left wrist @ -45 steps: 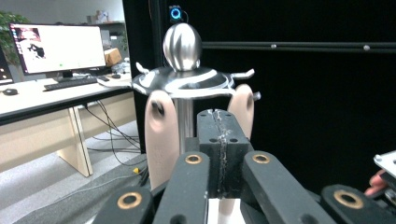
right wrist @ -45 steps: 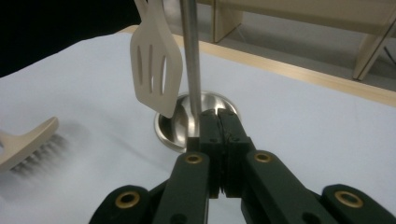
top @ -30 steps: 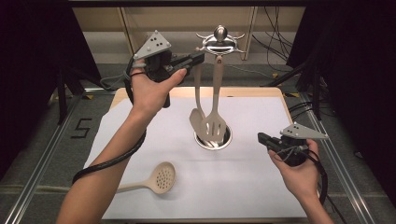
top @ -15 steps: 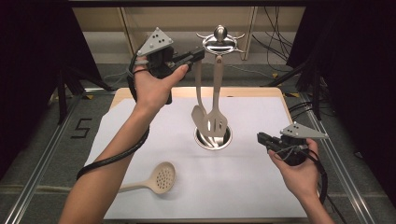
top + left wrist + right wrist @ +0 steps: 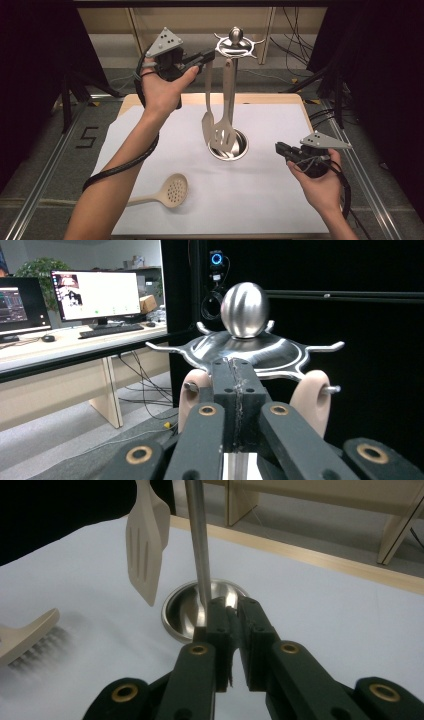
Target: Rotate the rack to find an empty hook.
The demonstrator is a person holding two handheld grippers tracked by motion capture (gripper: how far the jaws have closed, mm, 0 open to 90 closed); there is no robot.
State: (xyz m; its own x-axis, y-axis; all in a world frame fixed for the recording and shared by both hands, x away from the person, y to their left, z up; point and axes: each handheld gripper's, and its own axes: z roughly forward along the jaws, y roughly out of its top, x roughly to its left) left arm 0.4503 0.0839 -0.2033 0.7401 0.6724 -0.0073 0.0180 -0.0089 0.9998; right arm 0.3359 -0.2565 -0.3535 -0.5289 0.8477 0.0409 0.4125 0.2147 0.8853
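Steel utensil stand (image 5: 229,90) sits mid-worktop (image 5: 280,200) on white paper: round base dish (image 5: 239,149), upright pole, hook crown (image 5: 235,44) with ball knob on top. Two cream utensils hang from the crown: solid turner (image 5: 207,122) on the left, slotted turner (image 5: 224,132) just beside it, blades down over the dish.

Left hand-held gripper (image 5: 206,54) raised to crown height, pointing level at the hooks. Jaws closed. In the left gripper view the closed tips (image 5: 235,377) sit right in front of the crown (image 5: 250,350), with two cream handle ends (image 5: 312,395) flanking them on the hooks. Can't tell if the tips pinch anything or touch the crown.

Right hand-held gripper (image 5: 281,149) low on the right side of the worktop, aimed at the stand base, well apart from it. Jaws have just been opening; a narrow slit shows between the tips (image 5: 235,625) in the right gripper view, nothing in between. Same view shows pole (image 5: 197,540), dish (image 5: 180,611) and slotted turner blade (image 5: 145,542) ahead.

Cream skimmer spoon (image 5: 170,192) lies flat on the paper near-left, bowl toward centre, handle running under the left forearm. Neither gripper touches it.
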